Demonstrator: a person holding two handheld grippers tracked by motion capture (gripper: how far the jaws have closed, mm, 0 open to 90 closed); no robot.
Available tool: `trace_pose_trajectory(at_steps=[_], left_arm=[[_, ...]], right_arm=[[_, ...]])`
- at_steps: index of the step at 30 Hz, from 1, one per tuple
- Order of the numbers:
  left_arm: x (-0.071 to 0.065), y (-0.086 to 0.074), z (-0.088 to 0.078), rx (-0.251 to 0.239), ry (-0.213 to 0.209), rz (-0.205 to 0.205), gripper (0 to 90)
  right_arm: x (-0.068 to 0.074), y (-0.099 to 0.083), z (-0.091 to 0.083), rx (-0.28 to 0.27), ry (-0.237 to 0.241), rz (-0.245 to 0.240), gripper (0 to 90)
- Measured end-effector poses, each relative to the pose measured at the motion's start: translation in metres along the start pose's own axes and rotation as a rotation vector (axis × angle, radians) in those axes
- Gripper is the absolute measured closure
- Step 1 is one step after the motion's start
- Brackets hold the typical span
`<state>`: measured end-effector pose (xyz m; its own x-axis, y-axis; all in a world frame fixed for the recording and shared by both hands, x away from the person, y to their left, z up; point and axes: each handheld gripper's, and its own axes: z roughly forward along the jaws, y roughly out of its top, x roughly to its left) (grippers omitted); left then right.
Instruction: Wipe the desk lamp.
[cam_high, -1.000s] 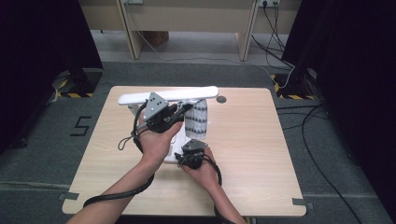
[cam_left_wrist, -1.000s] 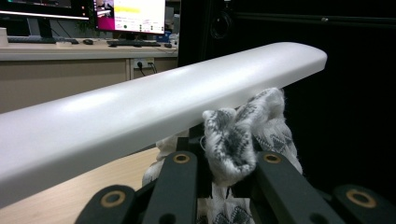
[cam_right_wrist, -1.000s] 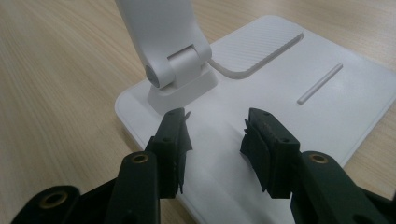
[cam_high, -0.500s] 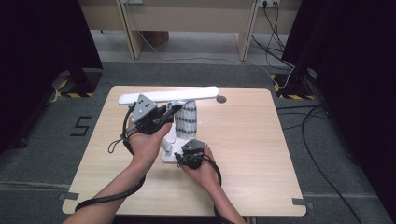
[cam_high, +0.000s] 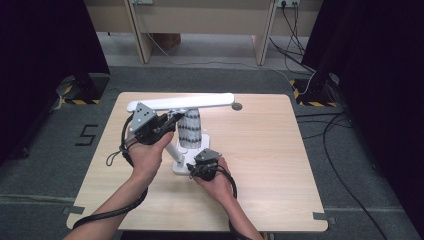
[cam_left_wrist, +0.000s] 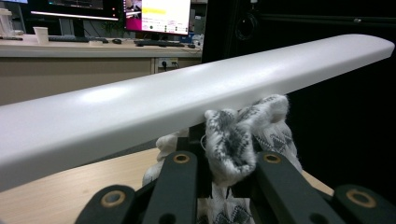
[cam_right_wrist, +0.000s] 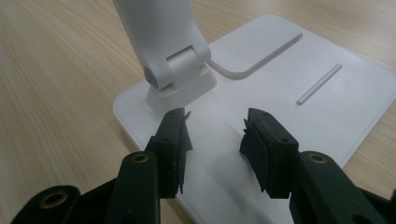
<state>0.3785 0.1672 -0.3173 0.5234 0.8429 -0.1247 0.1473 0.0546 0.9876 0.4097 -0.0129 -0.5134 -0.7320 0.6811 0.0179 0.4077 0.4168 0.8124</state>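
**Sock coming off the lamp while the base is steadied**

On the desk (cam_high: 260, 165) stands a white desk lamp (cam_high: 182, 103) with a long flat head, and a patterned sock (cam_high: 190, 131) hangs draped beneath that head, just above the lamp's base (cam_high: 179, 167). The left hand-held gripper (cam_high: 170, 121) is pinching the sock's cloth near the head. The right hand-held gripper (cam_high: 196, 169) hovers low over the base with its jaws spread and nothing between them.

To do this step well, I judge the left should draw the sock sideways along the head rather than straight down, so the knit does not snag on the head's edge. The right should press down on the base so the lamp cannot tip.

The high view gives the whole layout: both hands, the lamp and the sock together. The left gripper view shows the bite itself, with bunched sock (cam_left_wrist: 233, 144) wedged between the black jaws under the lamp head (cam_left_wrist: 187, 107). The right gripper view shows the lamp's hinge (cam_right_wrist: 180, 70) and the gap between its own open jaws above the base (cam_right_wrist: 327, 116).
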Motion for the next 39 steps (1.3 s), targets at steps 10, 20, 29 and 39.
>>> trace_pose_trajectory(at_steps=[10, 20, 29, 39], left_arm=[[0.018, -0.004, -0.012, -0.002, 0.029, -0.012, 82.5], [0.033, -0.008, -0.027, -0.005, 0.056, -0.029, 82.4], [0.042, -0.011, -0.039, -0.005, 0.065, -0.019, 82.4], [0.040, -0.014, -0.054, -0.005, 0.041, -0.006, 82.4]], right_arm=[[0.000, -0.001, 0.000, -0.005, 0.002, -0.003, 58.8], [0.000, 0.000, 0.000, -0.005, 0.003, -0.002, 58.8], [0.000, 0.000, 0.000, -0.003, 0.004, -0.003, 58.7], [0.000, 0.000, 0.000, -0.006, 0.004, -0.004, 58.8]])
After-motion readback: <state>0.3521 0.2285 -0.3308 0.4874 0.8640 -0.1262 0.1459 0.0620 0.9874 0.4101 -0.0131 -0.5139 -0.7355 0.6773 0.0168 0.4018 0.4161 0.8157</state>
